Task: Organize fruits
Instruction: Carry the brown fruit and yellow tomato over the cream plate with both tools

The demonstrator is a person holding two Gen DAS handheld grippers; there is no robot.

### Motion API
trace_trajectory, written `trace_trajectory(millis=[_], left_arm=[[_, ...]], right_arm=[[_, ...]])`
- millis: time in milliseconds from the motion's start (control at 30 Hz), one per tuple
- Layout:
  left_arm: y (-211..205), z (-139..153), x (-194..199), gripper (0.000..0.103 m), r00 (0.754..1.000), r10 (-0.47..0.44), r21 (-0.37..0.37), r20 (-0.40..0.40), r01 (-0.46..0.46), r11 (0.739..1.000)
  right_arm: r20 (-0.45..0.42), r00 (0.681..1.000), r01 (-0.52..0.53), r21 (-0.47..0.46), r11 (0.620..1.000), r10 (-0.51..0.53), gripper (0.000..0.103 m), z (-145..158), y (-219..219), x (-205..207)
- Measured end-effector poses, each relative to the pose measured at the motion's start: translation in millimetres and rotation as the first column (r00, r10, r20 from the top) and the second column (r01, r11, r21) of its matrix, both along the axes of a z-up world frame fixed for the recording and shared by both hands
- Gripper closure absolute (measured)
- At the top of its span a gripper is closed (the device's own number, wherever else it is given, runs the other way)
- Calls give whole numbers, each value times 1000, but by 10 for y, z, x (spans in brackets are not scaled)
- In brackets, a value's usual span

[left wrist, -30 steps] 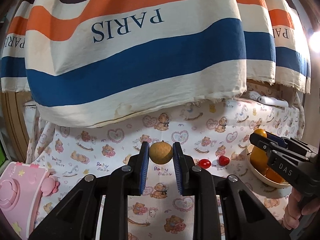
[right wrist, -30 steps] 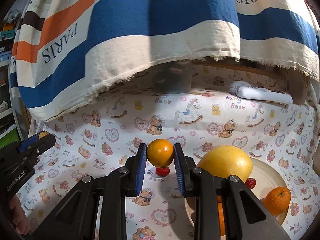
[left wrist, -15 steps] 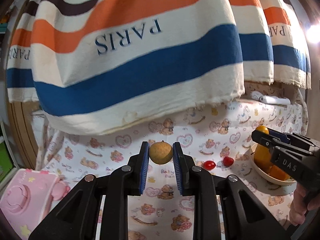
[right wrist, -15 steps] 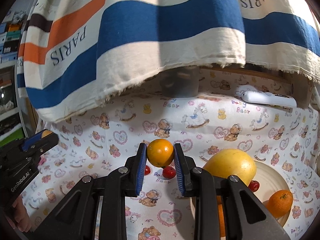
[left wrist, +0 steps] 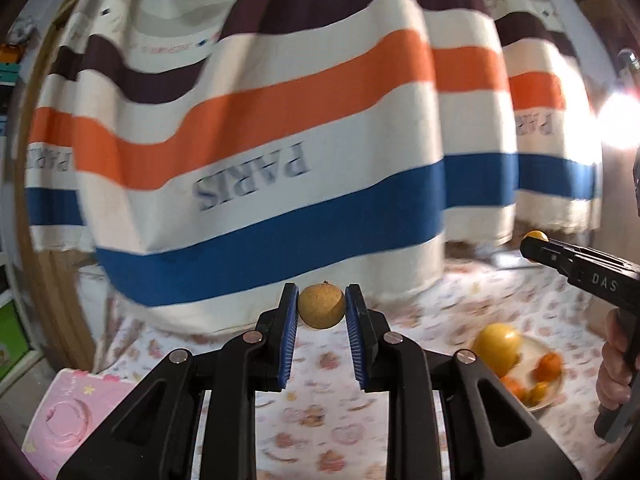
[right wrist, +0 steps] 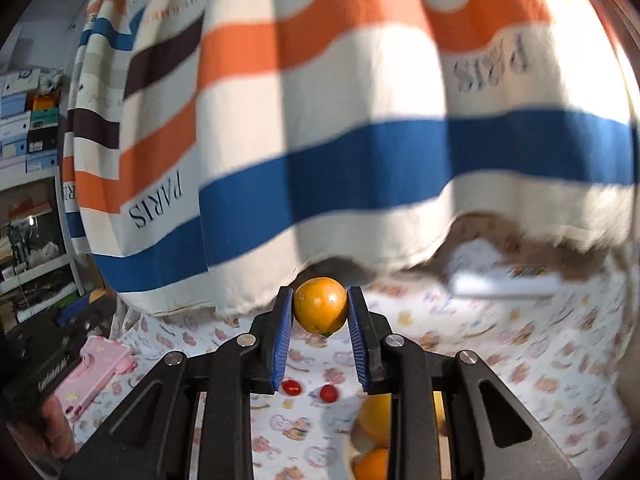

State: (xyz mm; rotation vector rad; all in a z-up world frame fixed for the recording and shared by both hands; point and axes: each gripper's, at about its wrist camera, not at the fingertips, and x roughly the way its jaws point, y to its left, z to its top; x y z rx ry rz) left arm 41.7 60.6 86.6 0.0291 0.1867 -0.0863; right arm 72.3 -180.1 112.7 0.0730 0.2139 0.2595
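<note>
We hold a two-finger gripper in each hand above a counter (right wrist: pixel 520 344) covered in a cloth printed with teddy bears and hearts. Our left gripper (left wrist: pixel 322 312) pinches a small round tan fruit (left wrist: pixel 322 306) between its blue pads, lifted clear of the cloth. Our right gripper (right wrist: pixel 320 312) pinches a small orange fruit (right wrist: pixel 320 305) the same way, also held in the air.

Below the right gripper, two small red fruits (right wrist: pixel 310 390) lie just beside each other on the cloth. Near them to the right sits a pale bowl (left wrist: pixel 554 394) holding a large yellow fruit (left wrist: pixel 497 347) and several small orange ones. A pink toy (left wrist: pixel 68 416) rests at the counter's left edge.

A large striped cloth (left wrist: pixel 280 128) in cream, orange, blue and brown hangs across the back, its frayed lower hem just above the far side of the counter; it closes off the room behind. The cloth-covered stretch between the pink toy and the bowl lies open beneath both grippers. A white, blurred object (right wrist: pixel 504 282) lies at the far right under the hem.

"PARIS" is printed on the cloth, upside down. "DAS" shows on the side of the right gripper in the left wrist view. Shelves of boxes (right wrist: pixel 28 120) stand at the far left.
</note>
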Motion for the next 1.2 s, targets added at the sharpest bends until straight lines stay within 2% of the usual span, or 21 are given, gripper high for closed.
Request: trace_trajectory(millis=[133,200,300,400,567,667,767,833,933,1100,1200], left_arm=[[-324,149,-67,80,997,-74,38,14,73,997],[-507,197,-80,80,992,-125,22,-5,126,992],[-807,220,-75,80,981,-193,31,-27,193,981],[-1124,193,-29,80,968,-246,59,-41,248,967],[-1503,61,167,80,941,-315,-16,-125,316,949],[-1718,-89,251,80,929,-337,-4,-156,340,940],[-1921,-271,325,80,894,-389,10,-224,401,916],[-2046,-433,420,80,843,-441,-10,-308,461,888],[-2156,-687,524,80,795,-456,-19,-400,490,872],[-2165,-903,560,80,778,-445,-4,-443,494,869],[-2149,-927,565,80,781,-444,-3,-439,493,870]], right_arm=[[35,998,54,-32,998,-53,75,153,-261,-281],[51,995,92,-38,995,-90,75,165,-386,-395],[48,990,132,-3,991,-131,75,114,-655,-478],[22,988,155,31,987,-155,75,-1,-892,-498],[14,981,192,36,981,-193,75,-264,-1104,-483],[-24,982,190,37,981,-189,75,-414,-1182,-422],[-67,981,187,42,981,-184,75,-515,-1230,-319],[-103,980,178,55,982,-172,75,-584,-1265,-250],[-149,975,178,57,982,-168,75,-693,-1297,-176],[-191,970,165,71,984,-149,75,-785,-1301,-114],[-199,969,159,55,986,-145,75,-821,-1256,-98]])
